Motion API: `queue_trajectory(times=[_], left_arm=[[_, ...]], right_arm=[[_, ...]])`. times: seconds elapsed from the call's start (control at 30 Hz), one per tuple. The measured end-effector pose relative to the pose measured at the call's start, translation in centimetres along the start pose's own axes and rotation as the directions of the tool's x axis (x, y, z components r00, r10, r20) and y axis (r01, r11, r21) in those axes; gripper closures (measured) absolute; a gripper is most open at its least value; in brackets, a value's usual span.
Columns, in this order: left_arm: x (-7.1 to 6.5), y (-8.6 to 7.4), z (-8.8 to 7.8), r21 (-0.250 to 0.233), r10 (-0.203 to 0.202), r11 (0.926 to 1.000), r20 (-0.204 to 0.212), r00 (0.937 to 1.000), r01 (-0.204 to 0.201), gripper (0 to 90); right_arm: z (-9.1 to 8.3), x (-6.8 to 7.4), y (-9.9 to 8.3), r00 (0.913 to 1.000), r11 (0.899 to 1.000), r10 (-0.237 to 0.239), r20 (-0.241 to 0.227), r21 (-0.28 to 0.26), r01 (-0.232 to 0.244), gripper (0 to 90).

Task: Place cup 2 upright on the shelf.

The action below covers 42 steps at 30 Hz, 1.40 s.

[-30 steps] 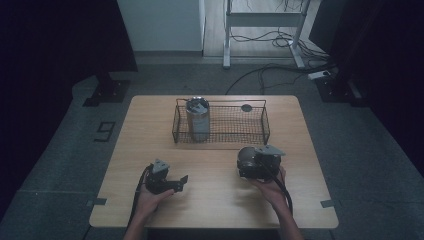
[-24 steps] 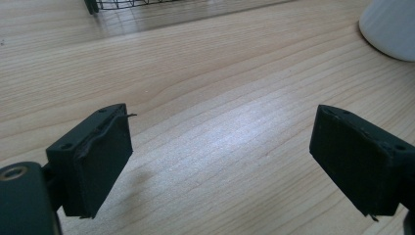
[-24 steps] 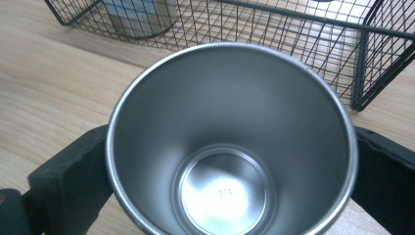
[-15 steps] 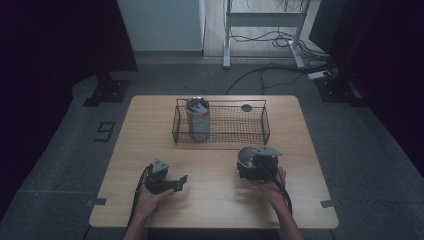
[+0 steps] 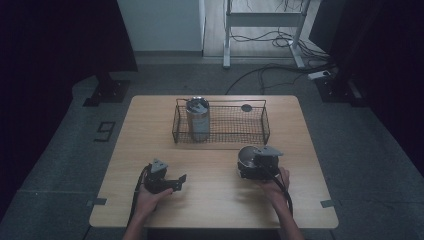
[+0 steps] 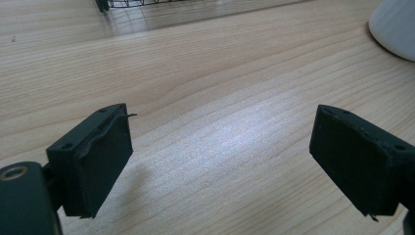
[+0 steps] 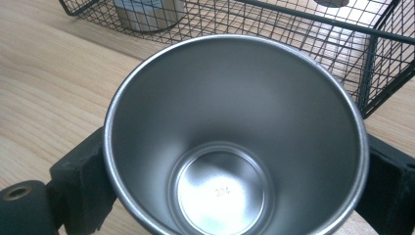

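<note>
dim room, with a pale wooden table (image 5: 215, 200) under the light and cables on the floor behind it. at the table's far side stands a black wire basket (image 5: 222, 122) with a metal can (image 5: 198, 119) upright in its left end. the right gripper (image 5: 257, 164) grasps a steel cup (image 7: 235, 142) near the table's front right, its jaws pressed to the cup's sides, mouth facing the basket. the left gripper (image 5: 162, 179) rests near the front left, jaws apart with bare wood between them
</note>
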<state>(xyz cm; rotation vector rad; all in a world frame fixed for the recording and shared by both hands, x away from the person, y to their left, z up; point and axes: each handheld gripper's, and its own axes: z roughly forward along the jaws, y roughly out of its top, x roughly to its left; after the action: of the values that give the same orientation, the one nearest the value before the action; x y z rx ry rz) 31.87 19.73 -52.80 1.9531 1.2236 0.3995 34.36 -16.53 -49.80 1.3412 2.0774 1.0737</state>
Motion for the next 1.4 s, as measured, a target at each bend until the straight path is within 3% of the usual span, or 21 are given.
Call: queue_trajectory(times=[0.27, 0.43, 0.57, 0.77, 1.03, 1.4], left_arm=[[0.1, 0.0, 0.0, 0.001, 0.001, 1.0, -0.002, 1.0, -0.001, 8.9], [0.1, -0.1, 0.1, 0.004, -0.001, 1.0, -0.001, 1.0, 0.001, 8.8], [-0.1, 0.1, 0.2, -0.007, -0.034, 0.9994, 0.035, 0.9988, 0.034, 10.6], [-0.6, 0.3, 0.3, -0.009, -0.022, 0.9997, 0.027, 0.9994, 0.022, 10.7], [-0.9, 0.0, 0.9, 0.024, 0.016, 0.9996, -0.009, 0.9998, -0.016, 10.7], [-0.6, 0.2, 0.4, 0.0, -0.008, 1.0, -0.003, 1.0, 0.008, 10.7]], right_arm=[[-0.5, -0.4, 0.1, 1.0, 1.0, 0.008, 0.0, -0.012, -0.008, 6.7], [-1.2, -0.3, 0.3, 0.9998, 0.999, -0.013, -0.013, -0.037, 0.013, 6.8], [-1.7, -0.2, 0.7, 0.9993, 0.998, -0.021, -0.03, -0.054, 0.019, 6.8], [-2.3, 0.0, 1.0, 0.9992, 0.996, -0.032, -0.026, -0.08, 0.03, 6.8], [-3.3, -0.1, 1.7, 0.9995, 0.993, -0.026, -0.018, -0.112, 0.024, 6.8], [-4.4, -0.5, 3.2, 0.9981, 0.988, -0.029, -0.054, -0.153, 0.021, 6.8]])
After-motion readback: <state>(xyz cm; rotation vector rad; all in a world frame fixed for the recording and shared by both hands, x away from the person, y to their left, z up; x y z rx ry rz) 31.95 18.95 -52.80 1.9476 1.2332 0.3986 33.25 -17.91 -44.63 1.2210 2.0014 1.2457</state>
